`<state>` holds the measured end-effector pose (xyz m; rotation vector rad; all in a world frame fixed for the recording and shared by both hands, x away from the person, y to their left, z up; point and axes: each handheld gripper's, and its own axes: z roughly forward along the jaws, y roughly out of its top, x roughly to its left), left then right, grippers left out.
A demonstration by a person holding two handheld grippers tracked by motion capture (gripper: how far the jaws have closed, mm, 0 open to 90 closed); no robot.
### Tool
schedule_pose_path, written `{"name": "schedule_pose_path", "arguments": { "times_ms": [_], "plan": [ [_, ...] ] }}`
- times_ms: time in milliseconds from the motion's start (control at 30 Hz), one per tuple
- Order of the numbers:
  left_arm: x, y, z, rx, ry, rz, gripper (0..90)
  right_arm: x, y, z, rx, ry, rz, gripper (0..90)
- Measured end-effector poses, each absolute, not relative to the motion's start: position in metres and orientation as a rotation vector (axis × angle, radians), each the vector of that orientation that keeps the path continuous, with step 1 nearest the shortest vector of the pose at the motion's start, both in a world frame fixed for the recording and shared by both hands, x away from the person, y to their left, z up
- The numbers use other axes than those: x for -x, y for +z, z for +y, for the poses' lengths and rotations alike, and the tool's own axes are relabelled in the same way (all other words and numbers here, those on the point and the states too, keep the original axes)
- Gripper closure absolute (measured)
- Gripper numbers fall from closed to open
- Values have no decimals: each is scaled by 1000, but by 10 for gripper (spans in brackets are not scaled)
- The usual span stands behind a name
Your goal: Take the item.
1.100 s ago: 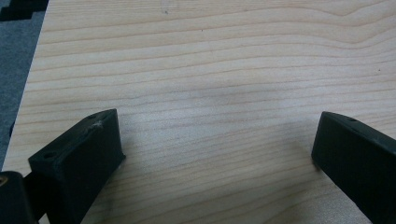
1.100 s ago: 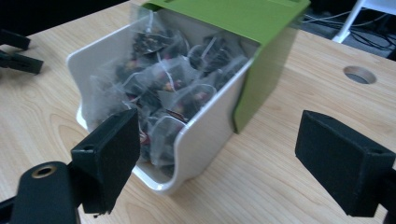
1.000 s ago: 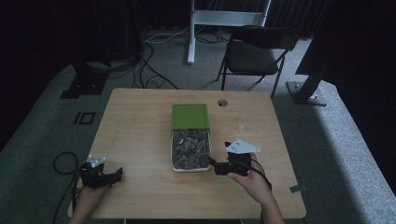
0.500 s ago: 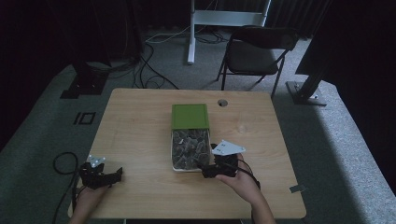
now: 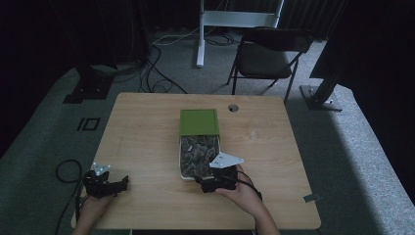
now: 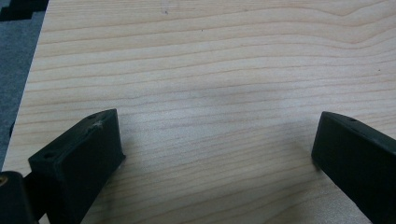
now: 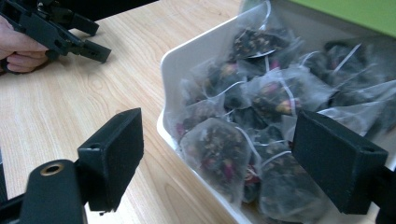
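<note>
Matt wood-grain table [image 6: 210, 70], glossy white plastic box [image 7: 187, 51], translucent mesh tea bags [image 7: 217, 149].

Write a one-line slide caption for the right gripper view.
Open right gripper poised at the near corner of a white box packed with tea bags on a wooden table.

Dim lab: floor cables [image 5: 161, 54], equipment stands [image 5: 201, 34]

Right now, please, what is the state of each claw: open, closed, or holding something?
Left claw: open, holding nothing, over bare table.
Right claw: open, holding nothing, at the near end of the white box of tea bags.
</note>
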<state>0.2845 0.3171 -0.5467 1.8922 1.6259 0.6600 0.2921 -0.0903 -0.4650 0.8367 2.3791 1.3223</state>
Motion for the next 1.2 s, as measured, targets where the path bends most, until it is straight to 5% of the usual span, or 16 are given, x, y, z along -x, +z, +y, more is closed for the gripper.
{"name": "schedule_pose_path", "arguments": {
  "times_ms": [467,900,1200],
  "plan": [
    [-285,-547,317,-1892,660,1626,23,-294,-485,-79,-846,1250,2415,342],
    [-284,-547,317,-1892,660,1626,23,-295,-492,-77,-847,1256,2438,598],
    [-284,-547,317,-1892,660,1626,23,-293,-486,-80,-821,1294,2431,662]
  ]
}}
